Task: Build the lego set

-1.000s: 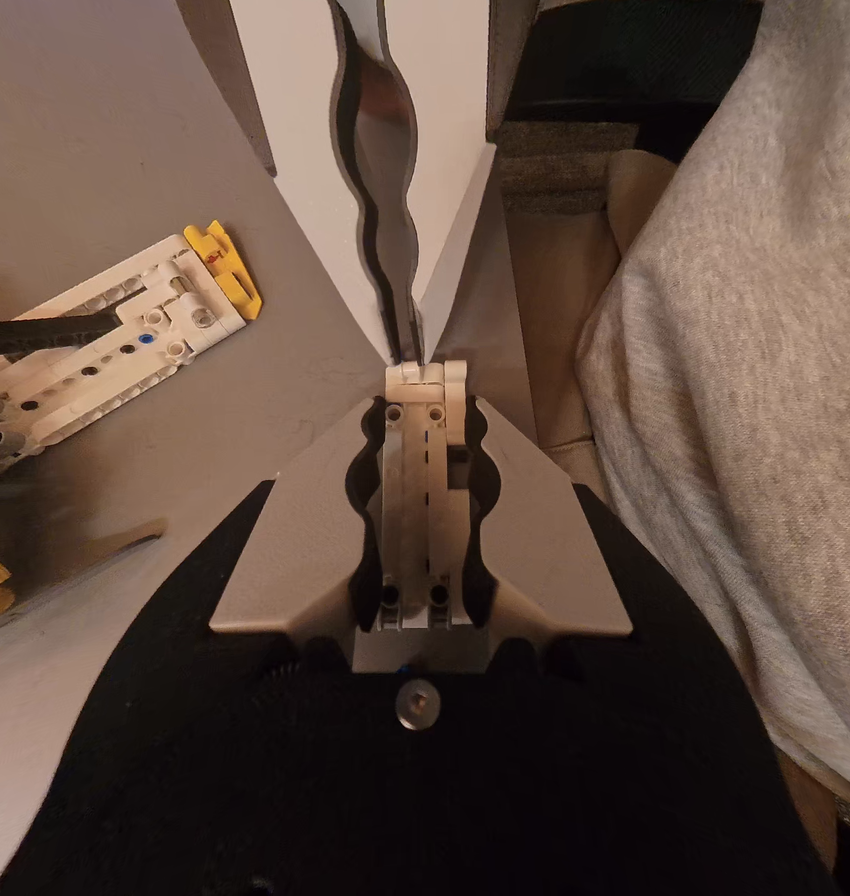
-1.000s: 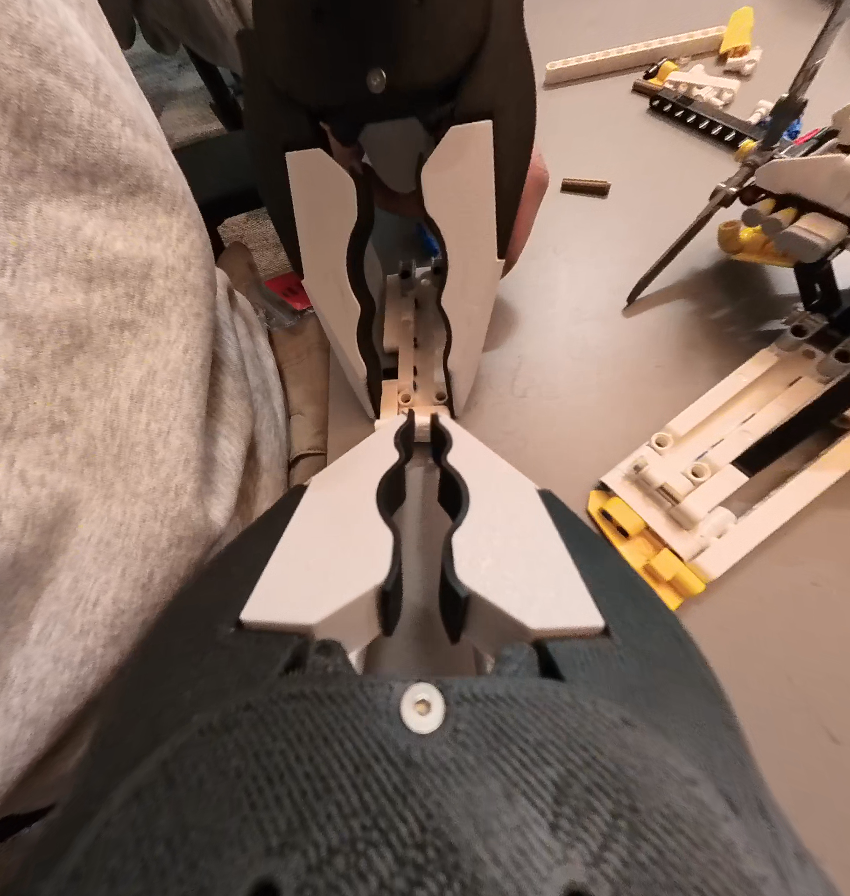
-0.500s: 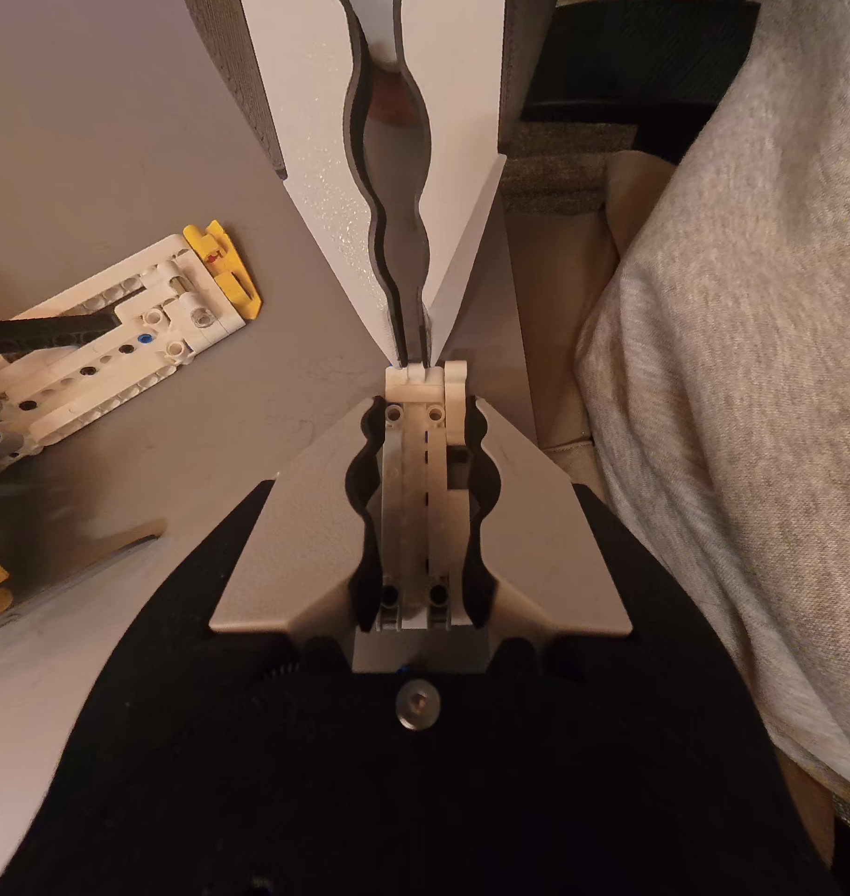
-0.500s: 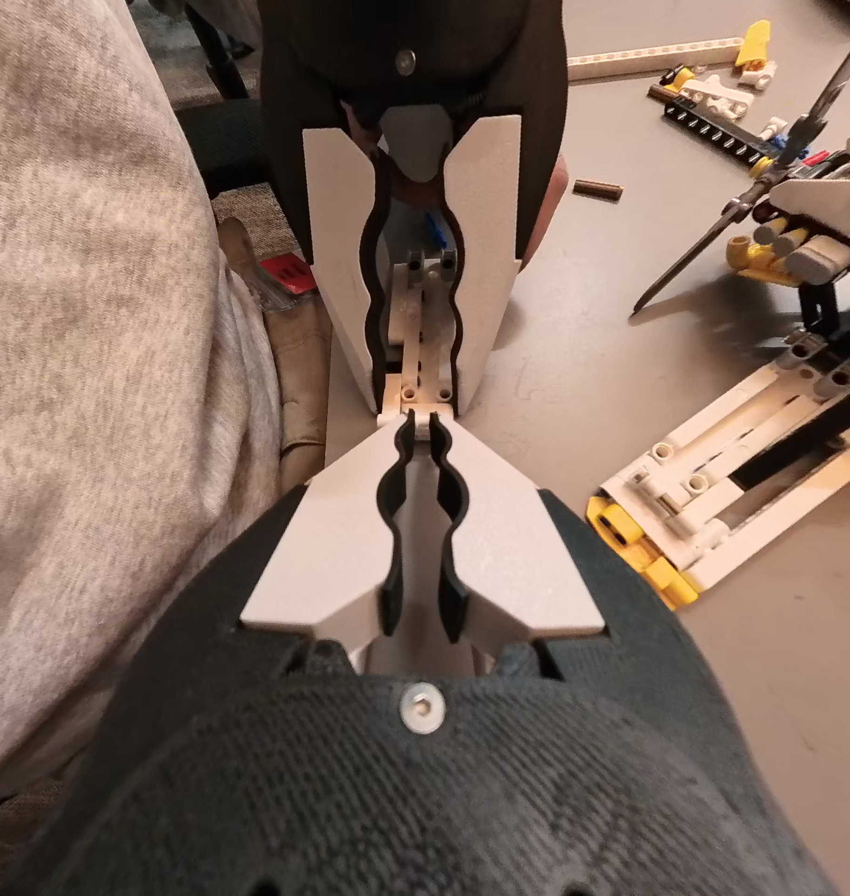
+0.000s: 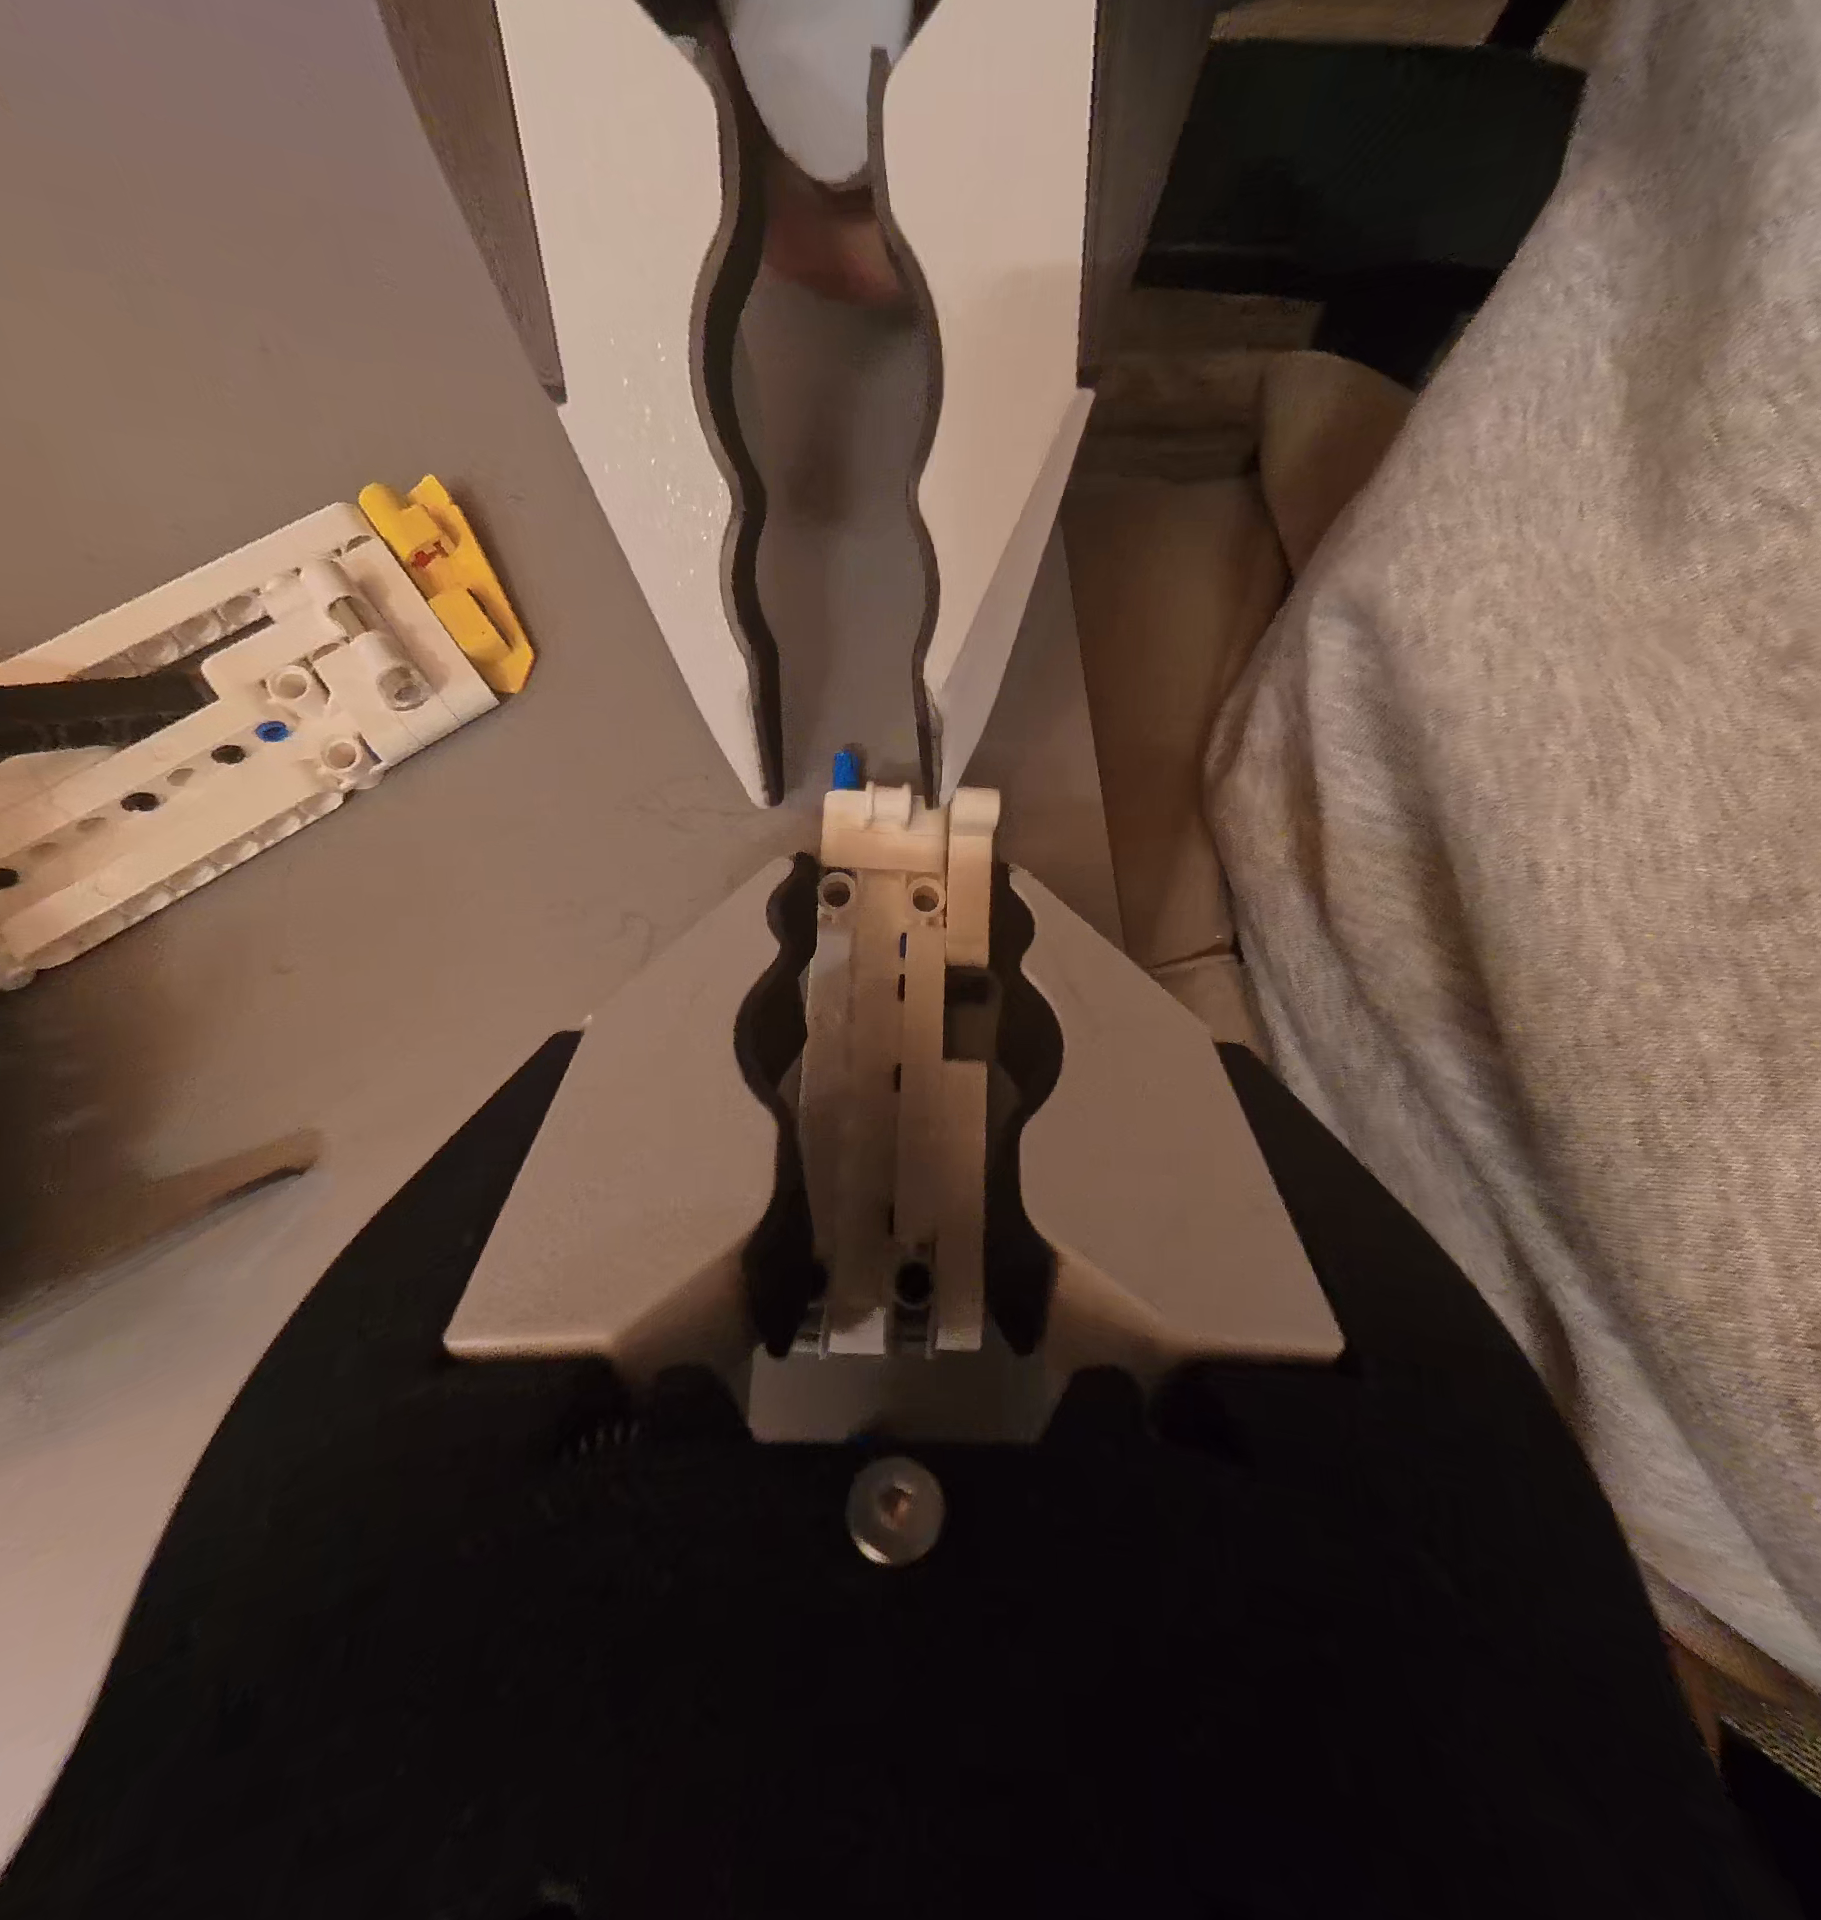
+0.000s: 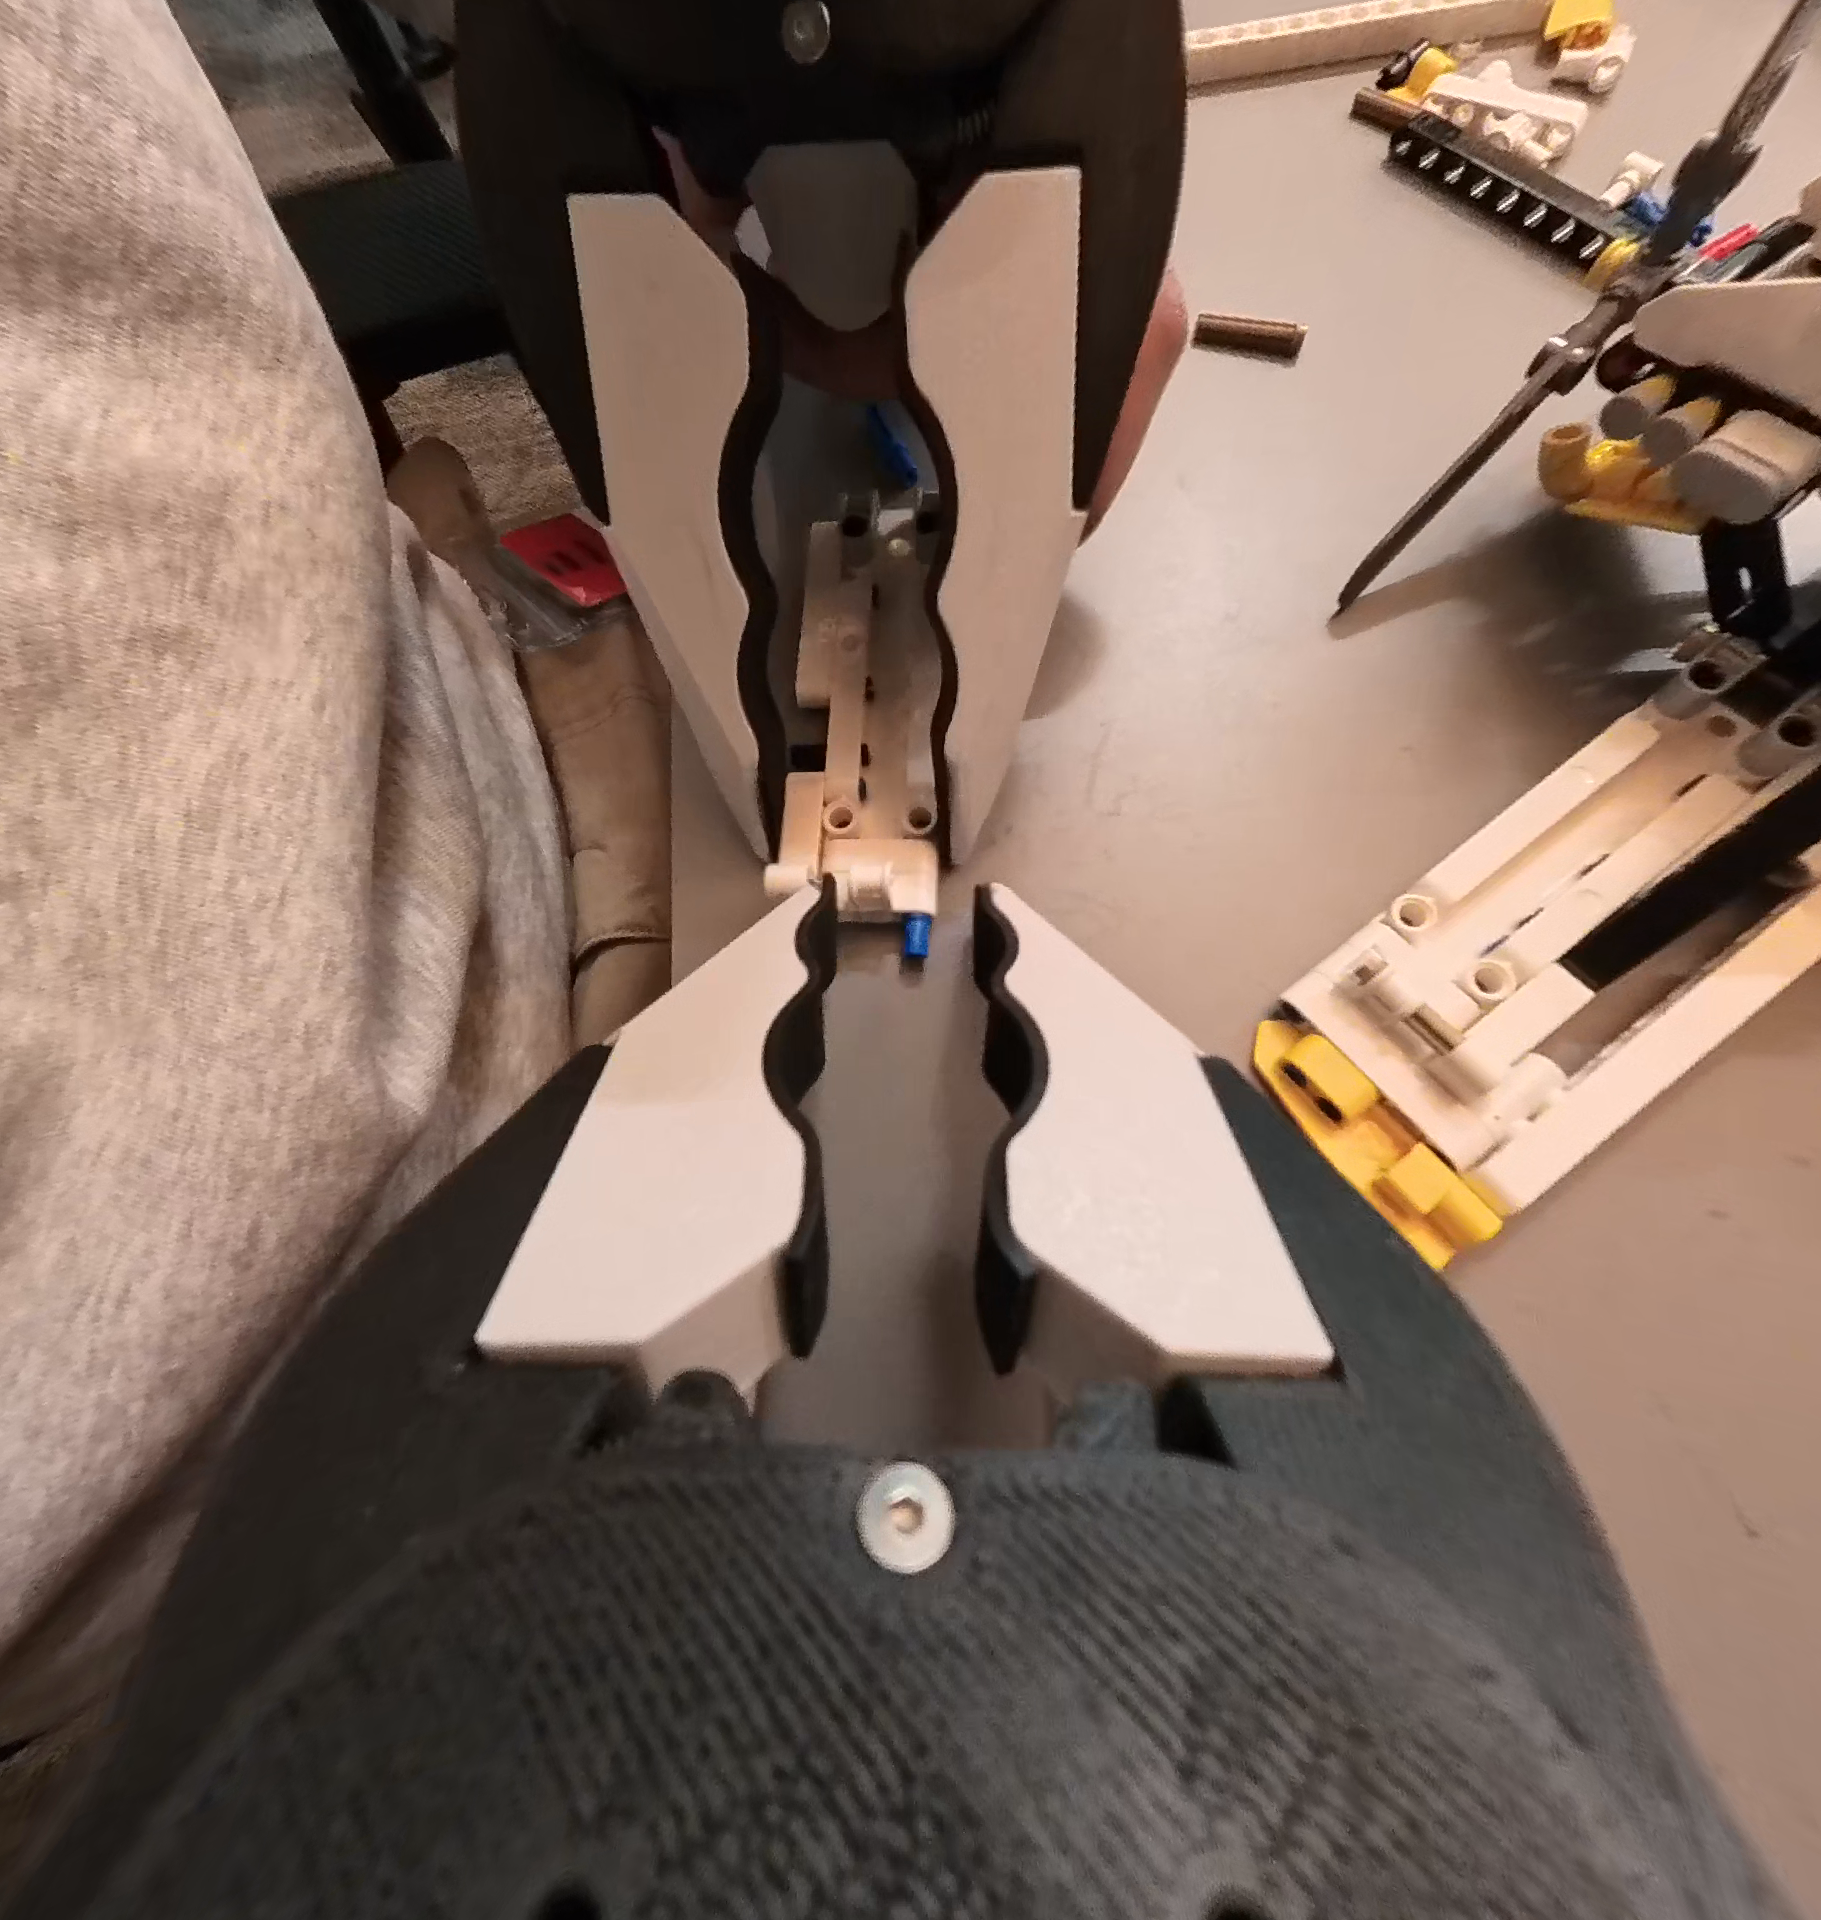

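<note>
Right wrist view shows the right gripper (image 6: 901, 909) spread wide, holding nothing. At 12 o'clock the left gripper (image 5: 901, 883) pinches a small white lego piece (image 5: 901, 1039) with a blue pin (image 6: 916, 932) in. The big model (image 6: 1508, 987) at 3 o'clock looks half built; loose parts (image 6: 1488, 94) remain.

Your white beam sub-assembly (image 5: 901, 1049) sits lengthwise in the left gripper (image 5: 901, 862), a blue pin (image 5: 841, 769) protruding from its tip. The larger white-and-yellow frame (image 6: 1571, 977) lies flat on the table, well apart from it.
</note>
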Demonstrator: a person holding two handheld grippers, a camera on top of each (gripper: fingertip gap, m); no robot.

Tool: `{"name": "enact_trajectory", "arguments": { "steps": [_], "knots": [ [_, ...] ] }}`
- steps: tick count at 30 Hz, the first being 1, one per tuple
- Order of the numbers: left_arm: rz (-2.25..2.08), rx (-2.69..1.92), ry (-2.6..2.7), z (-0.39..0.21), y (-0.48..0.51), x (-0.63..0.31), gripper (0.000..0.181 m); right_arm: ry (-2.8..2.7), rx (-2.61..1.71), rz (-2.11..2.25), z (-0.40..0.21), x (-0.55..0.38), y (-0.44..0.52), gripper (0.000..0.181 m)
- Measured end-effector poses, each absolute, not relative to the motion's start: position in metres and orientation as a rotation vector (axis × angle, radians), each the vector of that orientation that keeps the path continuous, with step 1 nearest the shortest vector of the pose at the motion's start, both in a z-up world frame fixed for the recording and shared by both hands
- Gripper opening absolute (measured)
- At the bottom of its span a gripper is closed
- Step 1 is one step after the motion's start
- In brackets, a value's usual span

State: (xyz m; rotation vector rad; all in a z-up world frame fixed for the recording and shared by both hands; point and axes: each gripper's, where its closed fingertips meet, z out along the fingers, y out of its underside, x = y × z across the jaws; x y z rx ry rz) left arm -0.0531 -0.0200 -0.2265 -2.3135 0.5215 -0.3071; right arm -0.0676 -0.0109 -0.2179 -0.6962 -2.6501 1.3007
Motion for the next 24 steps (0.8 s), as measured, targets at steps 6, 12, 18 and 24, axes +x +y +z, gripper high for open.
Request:
{"name": "enact_trajectory", "arguments": {
  "steps": [6,12,18,24],
  "knots": [
    [-0.256,-2.362,0.499,-0.226,-0.020,-0.060,0.042,-2.660,-0.738,1.314,-0.219,-0.066,-0.011,0.020],
    [-0.163,-2.301,0.328,-0.202,-0.030,-0.080,0.040,-2.568,-0.860,1.273,-0.219,-0.071,-0.006,0.022],
    [-0.018,-2.203,0.040,-0.177,-0.052,-0.101,0.038,-2.399,-1.079,1.205,-0.218,-0.078,0.001,0.019],
    [-0.019,-2.176,-0.030,-0.174,-0.071,-0.076,0.037,-2.340,-1.093,1.114,-0.221,-0.077,0.005,0.023]
  ]
}}
